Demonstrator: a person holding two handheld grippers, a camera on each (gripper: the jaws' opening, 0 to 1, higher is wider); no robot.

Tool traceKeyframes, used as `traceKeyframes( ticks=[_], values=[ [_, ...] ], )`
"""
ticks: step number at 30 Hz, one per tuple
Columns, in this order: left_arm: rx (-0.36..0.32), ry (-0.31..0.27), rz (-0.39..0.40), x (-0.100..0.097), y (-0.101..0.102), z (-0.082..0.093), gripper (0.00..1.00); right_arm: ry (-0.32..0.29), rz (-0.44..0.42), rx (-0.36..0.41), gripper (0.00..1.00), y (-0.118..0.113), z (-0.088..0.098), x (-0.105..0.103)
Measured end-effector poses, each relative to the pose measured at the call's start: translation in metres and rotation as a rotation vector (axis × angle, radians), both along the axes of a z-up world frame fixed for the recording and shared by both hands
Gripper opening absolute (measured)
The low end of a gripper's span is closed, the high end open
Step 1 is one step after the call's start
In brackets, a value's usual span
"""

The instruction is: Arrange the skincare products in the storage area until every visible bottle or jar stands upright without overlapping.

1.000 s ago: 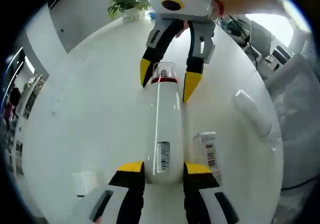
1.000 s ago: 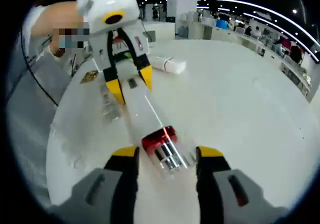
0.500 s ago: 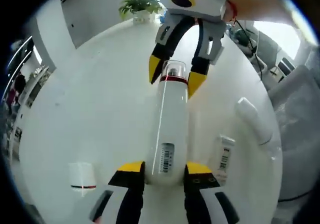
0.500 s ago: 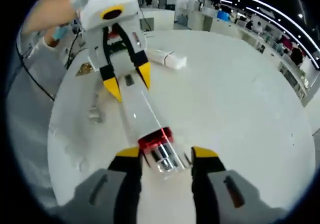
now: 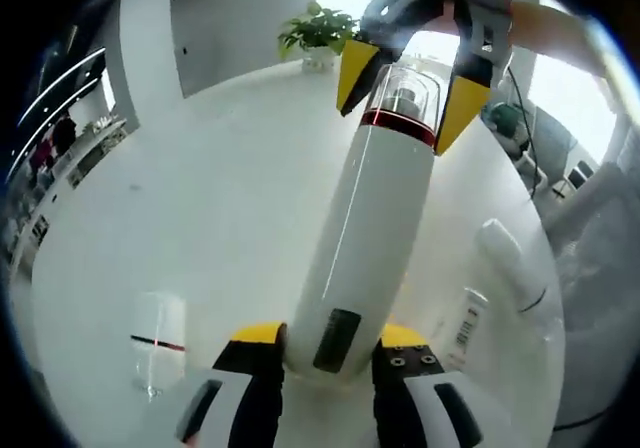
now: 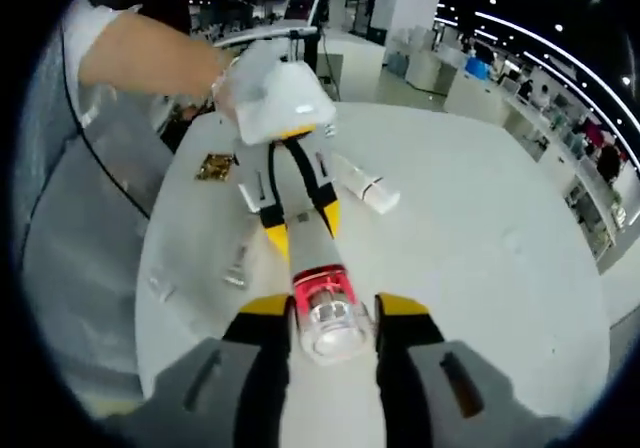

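Left gripper view, left to right: small white jar (image 5: 158, 340) at 8 o'clock, upright on the white table (image 5: 230, 168); tall white bottle (image 5: 370, 228) at centre, base clamped in left gripper (image 5: 325, 340), clear cap pinched by right gripper (image 5: 408, 83) at 1 o'clock; two tubes (image 5: 510, 258) lying flat at 4 o'clock. Since a second ago the bottle has tipped steeper, nearing vertical; likely ready to stand.

Open-plan office: round white table (image 5: 210, 198), potted plant (image 5: 318, 34), ceiling light strips (image 6: 540, 38), distant desks.
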State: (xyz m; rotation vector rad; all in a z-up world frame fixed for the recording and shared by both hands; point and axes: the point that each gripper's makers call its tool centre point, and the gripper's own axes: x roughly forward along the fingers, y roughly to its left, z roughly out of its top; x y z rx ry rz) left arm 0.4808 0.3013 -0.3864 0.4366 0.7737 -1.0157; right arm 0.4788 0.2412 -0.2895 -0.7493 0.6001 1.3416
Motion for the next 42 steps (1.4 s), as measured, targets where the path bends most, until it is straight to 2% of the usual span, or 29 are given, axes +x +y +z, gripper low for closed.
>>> traceKeyframes(
  ticks=[3,7,8,10,12,22,24,28,29,30,32,33,34,35,36,38,39,41,42],
  values=[
    [-0.022,-0.006,0.017,0.001,0.001,0.0,0.35,-0.007,0.002,0.012,0.31,0.008,0.007,-0.001],
    [-0.046,-0.019,0.032,0.0,0.001,0.001,0.35,-0.02,0.01,0.096,0.3,0.025,0.025,-0.004],
    [-0.051,-0.023,0.037,0.001,0.0,0.001,0.35,-0.009,-0.007,0.136,0.3,0.032,0.031,-0.003],
    [-0.059,-0.026,0.044,0.002,0.0,0.001,0.35,-0.061,0.033,0.12,0.3,0.039,0.032,-0.001],
    [-0.067,-0.03,0.045,0.002,0.0,0.001,0.35,-0.05,0.021,0.131,0.3,0.043,0.034,-0.001],
    [-0.11,-0.05,0.052,0.002,0.0,0.002,0.34,-0.083,0.058,0.175,0.31,0.071,0.045,-0.002],
    [-0.114,-0.054,0.048,0.002,-0.001,0.002,0.33,-0.107,0.069,0.201,0.31,0.081,0.047,-0.003],
    [-0.126,-0.063,0.05,0.001,-0.001,0.002,0.32,-0.231,0.088,0.282,0.35,0.102,0.052,-0.002],
    [-0.133,-0.067,0.052,0.001,0.0,0.002,0.32,-0.245,0.092,0.303,0.37,0.105,0.052,-0.004],
    [-0.152,-0.08,0.06,0.003,-0.001,0.004,0.32,-0.277,0.098,0.291,0.38,0.104,0.048,-0.003],
    [-0.157,-0.073,0.07,0.003,0.0,0.003,0.32,-0.302,0.06,0.33,0.42,0.105,0.047,0.0],
    [-0.151,-0.07,0.066,0.002,0.0,0.003,0.32,-0.308,-0.02,0.353,0.45,0.1,0.046,0.005],
    [-0.148,-0.071,0.067,0.003,0.0,0.003,0.32,-0.298,-0.035,0.363,0.46,0.1,0.045,0.005],
    [-0.152,-0.071,0.062,0.002,0.0,0.003,0.32,-0.265,-0.089,0.39,0.47,0.098,0.045,0.006],
    [-0.153,-0.07,0.059,0.002,-0.001,0.003,0.32,-0.204,-0.155,0.44,0.49,0.096,0.039,0.002],
    [-0.153,-0.07,0.058,0.002,-0.001,0.003,0.32,-0.202,-0.185,0.46,0.54,0.094,0.037,0.002],
    [-0.154,-0.07,0.057,0.002,-0.001,0.003,0.32,-0.197,-0.213,0.495,0.55,0.094,0.031,0.001],
    [-0.155,-0.069,0.057,0.001,-0.001,0.003,0.32,-0.172,-0.234,0.481,0.53,0.093,0.022,-0.001],
    [-0.156,-0.069,0.057,0.001,-0.001,0.003,0.32,-0.156,-0.254,0.44,0.51,0.092,0.01,0.0]
  ],
)
